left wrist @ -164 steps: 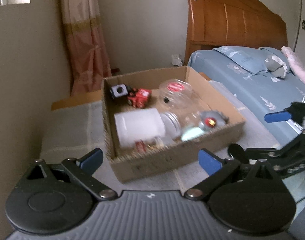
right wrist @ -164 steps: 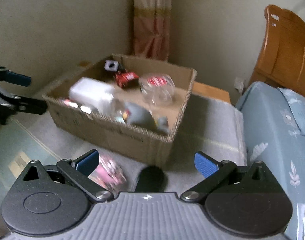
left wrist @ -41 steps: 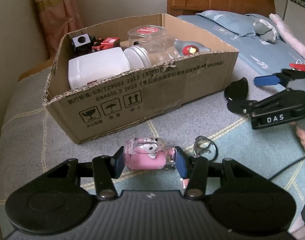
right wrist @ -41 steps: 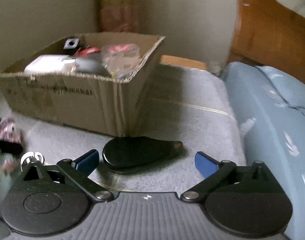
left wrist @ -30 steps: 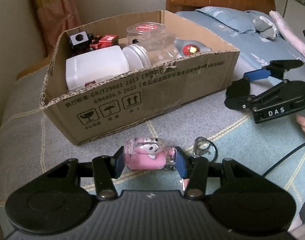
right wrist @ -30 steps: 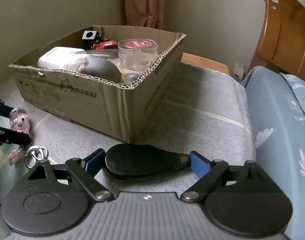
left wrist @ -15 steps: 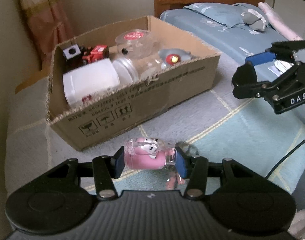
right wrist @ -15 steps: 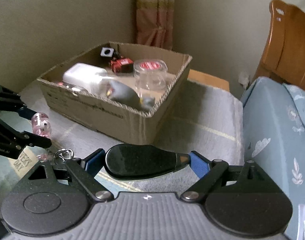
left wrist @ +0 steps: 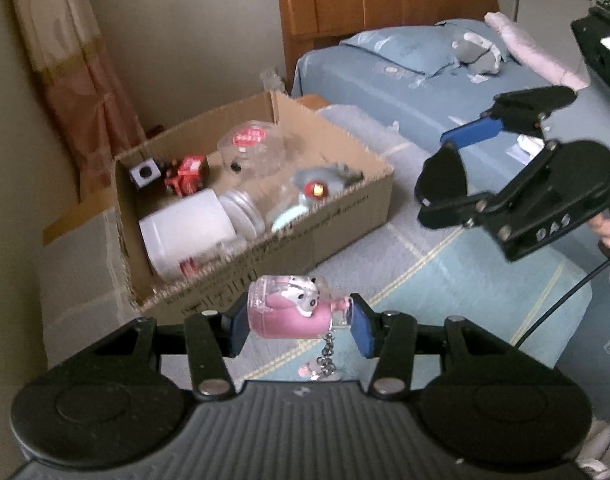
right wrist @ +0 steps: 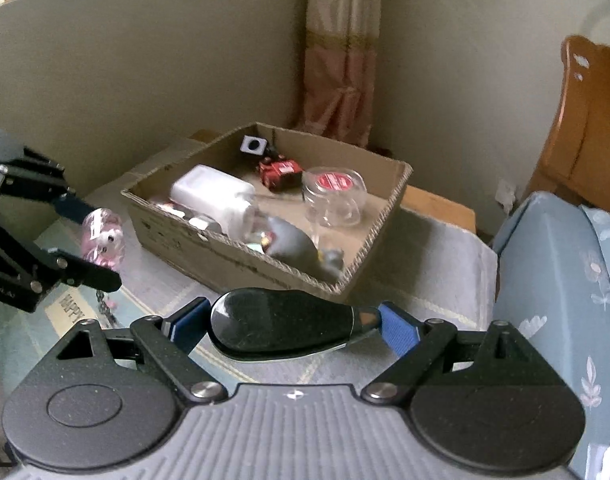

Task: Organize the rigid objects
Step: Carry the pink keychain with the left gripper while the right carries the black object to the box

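My left gripper (left wrist: 299, 320) is shut on a pink bottle-shaped keychain (left wrist: 293, 310) with a small animal figure inside; its chain (left wrist: 325, 356) dangles below. It hangs above the blanket, in front of the cardboard box (left wrist: 337, 216). My right gripper (right wrist: 291, 324) is shut on a flat black teardrop-shaped object (right wrist: 281, 322), held lengthwise between the blue pads, also in the air near the box (right wrist: 265, 268). In the left wrist view the right gripper (left wrist: 457, 160) and black object (left wrist: 441, 178) float right of the box. The right wrist view shows the left gripper (right wrist: 93, 240) with the pink keychain (right wrist: 103, 238) at left.
The box holds a white jar (left wrist: 185, 232), a clear jar with a red lid (left wrist: 251, 148), a red toy (left wrist: 185, 174), a dice-like cube (left wrist: 145, 172) and a grey toy (left wrist: 321, 184). A bed with blue bedding (left wrist: 405, 80) lies right; a wall and curtain (right wrist: 341, 52) stand behind.
Both grippers have risen off the blanket with their objects; the keychain's chain now hangs free. The box looks smaller and seen more from above.
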{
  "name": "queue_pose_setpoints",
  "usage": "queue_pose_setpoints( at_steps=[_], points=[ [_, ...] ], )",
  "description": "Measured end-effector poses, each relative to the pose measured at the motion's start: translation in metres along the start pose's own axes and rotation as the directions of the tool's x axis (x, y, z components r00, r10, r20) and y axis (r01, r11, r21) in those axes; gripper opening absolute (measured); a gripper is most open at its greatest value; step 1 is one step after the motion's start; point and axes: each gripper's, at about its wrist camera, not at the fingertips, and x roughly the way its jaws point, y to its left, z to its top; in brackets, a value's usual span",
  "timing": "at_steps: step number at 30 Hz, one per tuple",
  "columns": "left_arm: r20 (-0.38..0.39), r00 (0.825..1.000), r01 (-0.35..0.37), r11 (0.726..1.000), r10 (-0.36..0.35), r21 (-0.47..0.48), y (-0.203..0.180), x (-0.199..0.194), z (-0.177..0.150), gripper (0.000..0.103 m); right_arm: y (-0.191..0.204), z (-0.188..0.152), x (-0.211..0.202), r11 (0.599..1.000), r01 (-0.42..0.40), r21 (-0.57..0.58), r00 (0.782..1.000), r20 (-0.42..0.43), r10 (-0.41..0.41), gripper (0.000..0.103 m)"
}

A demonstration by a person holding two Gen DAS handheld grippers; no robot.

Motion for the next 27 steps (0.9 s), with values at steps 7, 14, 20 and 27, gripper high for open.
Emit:
queue_pose_setpoints(
  at_steps=[7,14,20,27],
  points=[
    [0.058,0.998,-0.01,1.0,0.01,0.0,0.011,-0.019,0.028,0.05,0.006,0.019,-0.002,0.999,-0.012,-0.032,1.0,0.027,0.013,0.093],
    [0.125,0.991,-0.058,0.998,0.057,0.005,0.028,-0.019,0.071,0.05,0.005,0.036,-0.001,0.998,-0.005,-0.055,0.999,0.046,0.007,0.093],
    [0.128,0.99,-0.065,0.998,0.065,-0.006,0.038,0.007,0.102,0.05,-0.001,0.046,0.0,0.999,0.006,-0.052,0.998,0.063,-0.003,0.093],
    [0.097,0.993,-0.058,0.998,0.06,-0.025,0.044,0.046,0.126,0.05,-0.01,0.047,0.001,0.999,0.019,-0.042,0.998,0.064,-0.016,0.093]
  ],
)
